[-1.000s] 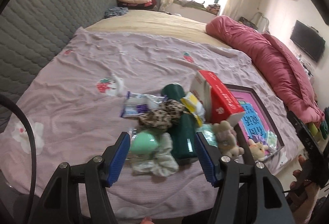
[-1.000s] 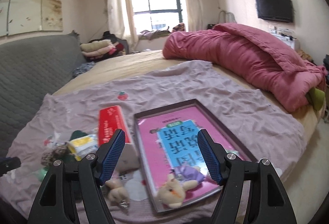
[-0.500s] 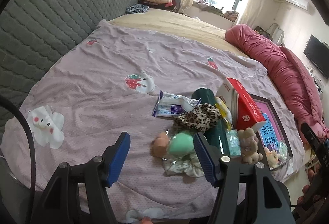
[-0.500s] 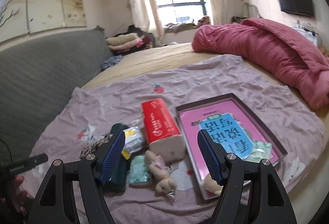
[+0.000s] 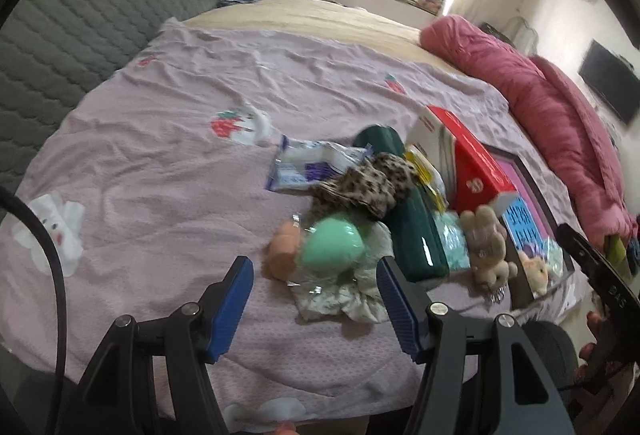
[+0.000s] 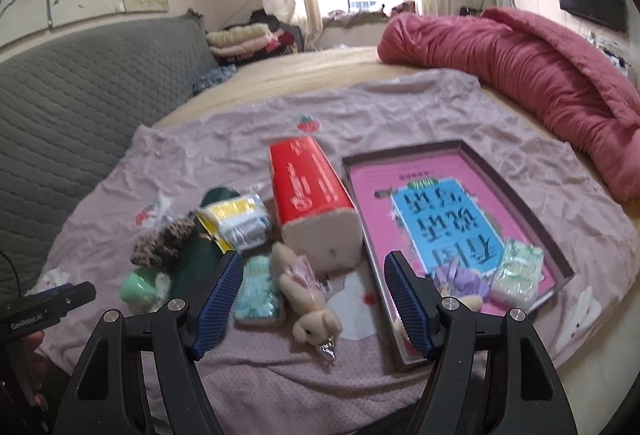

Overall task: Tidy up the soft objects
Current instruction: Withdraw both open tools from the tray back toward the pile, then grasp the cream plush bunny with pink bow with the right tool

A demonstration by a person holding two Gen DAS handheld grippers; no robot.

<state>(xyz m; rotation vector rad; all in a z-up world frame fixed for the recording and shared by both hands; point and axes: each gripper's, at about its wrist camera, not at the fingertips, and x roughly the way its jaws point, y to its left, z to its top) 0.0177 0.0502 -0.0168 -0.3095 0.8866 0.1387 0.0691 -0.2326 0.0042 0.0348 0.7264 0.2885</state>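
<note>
A pile of small things lies on the lilac sheet (image 5: pixel 152 171). My left gripper (image 5: pixel 314 305) hangs open just in front of a mint-green sponge (image 5: pixel 332 245), a peach sponge (image 5: pixel 282 249) and a pale scrunchie (image 5: pixel 340 297); nothing is between its fingers. Behind them lie a leopard scrunchie (image 5: pixel 366 185) and a dark green case (image 5: pixel 416 235). My right gripper (image 6: pixel 312 299) is open and empty above a beige plush rabbit (image 6: pixel 306 293) and a pale green packet (image 6: pixel 258 293). The pink box lid (image 6: pixel 448 207) holds a purple scrunchie (image 6: pixel 464 281), a green packet (image 6: pixel 518 271) and a small plush toy, part hidden.
A red tissue pack (image 6: pixel 312 207) stands between the pile and the box lid. A white wipes packet (image 5: pixel 308 167) and a yellow packet (image 6: pixel 236 221) lie in the pile. A rolled red quilt (image 6: pixel 528 75) fills the far right; a grey quilted headboard (image 5: pixel 60 15) runs along the left.
Both views swung left and came lower and closer to the pile. The left gripper now frames the sponges; the right gripper went from over the box lid to over the rabbit. Both stayed open.
</note>
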